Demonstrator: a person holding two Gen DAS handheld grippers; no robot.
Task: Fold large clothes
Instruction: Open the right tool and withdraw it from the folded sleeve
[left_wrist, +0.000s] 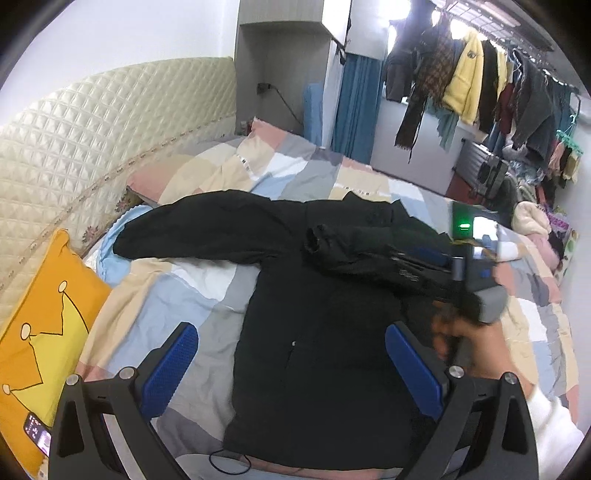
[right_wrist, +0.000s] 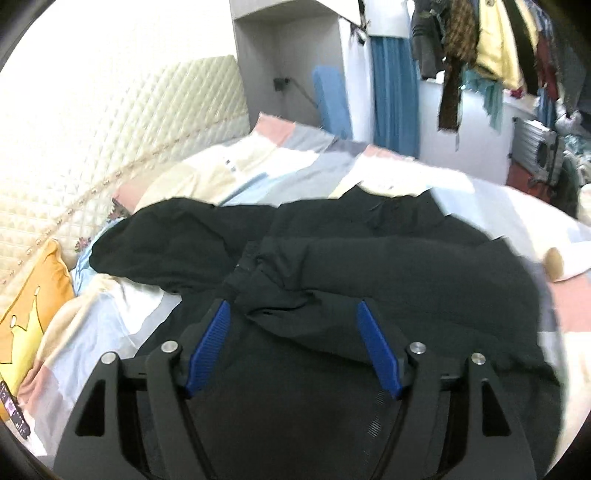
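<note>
Jacket (left_wrist: 314, 354), black and bulky, lies spread flat across the middle of the bed (left_wrist: 177, 295), on a patchwork cover w/ pink, blue, grey and cream squares. One sleeve (left_wrist: 192, 229) stretches out straight toward the headboard (left_wrist: 92, 129) side. The other sleeve (left_wrist: 369, 247) is folded in across the chest, cuff opening facing the headboard side. The hem sits at the bed's near edge, w/ a thin black cord (left_wrist: 227, 463) looping beside it.

Left gripper (left_wrist: 291, 373) hovers over the jacket's lower half, jaws released and wide apart, nothing between them, blue pads (left_wrist: 170, 369) clear of the fabric. Right gripper (right_wrist: 295, 343) is above the folded sleeve, jaws also released; the cloth shows between the blue pads (right_wrist: 210, 343) but they don't press on it. From the left wrist view, the right gripper appears blurred at the bed's right side, a hand (left_wrist: 476, 343) in a white sleeve (left_wrist: 550, 432) holding it.

Yellow pillow (left_wrist: 40, 332) w/ a crown drawing sits at the bed's near-left corner, against the quilted cream headboard. A phone (left_wrist: 37, 435) lies just by it. Beyond the far edge of the bed: blue curtain (left_wrist: 354, 107), and a rack of hanging clothes (left_wrist: 480, 85), incl. a yellow top.
</note>
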